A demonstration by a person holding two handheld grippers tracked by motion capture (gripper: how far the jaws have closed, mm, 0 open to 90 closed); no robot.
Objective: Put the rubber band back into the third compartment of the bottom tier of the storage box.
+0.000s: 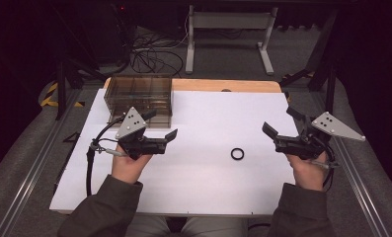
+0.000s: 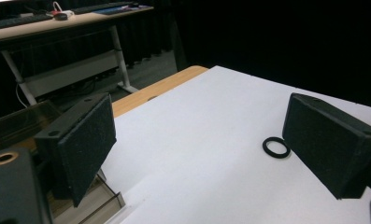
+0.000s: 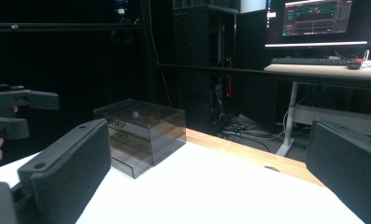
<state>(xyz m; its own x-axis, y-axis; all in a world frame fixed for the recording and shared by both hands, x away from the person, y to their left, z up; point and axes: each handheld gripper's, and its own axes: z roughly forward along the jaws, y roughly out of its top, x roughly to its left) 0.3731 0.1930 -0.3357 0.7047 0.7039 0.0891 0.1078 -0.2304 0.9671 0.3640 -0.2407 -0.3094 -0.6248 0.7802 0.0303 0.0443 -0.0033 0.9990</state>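
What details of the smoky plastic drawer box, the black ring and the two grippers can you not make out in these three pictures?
- Drawer box contents: high view, tinted walls and dim light hide them.
- Box front: left gripper view, own jaw covers it.
- Black ring: too small to tell its material.
- Right gripper far jaw: right gripper view, cut off by edge.

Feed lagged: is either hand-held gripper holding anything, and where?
Nothing held. Left hand-held gripper and right hand-held gripper stand open; the black ring lies on the table.

Black ring, white table
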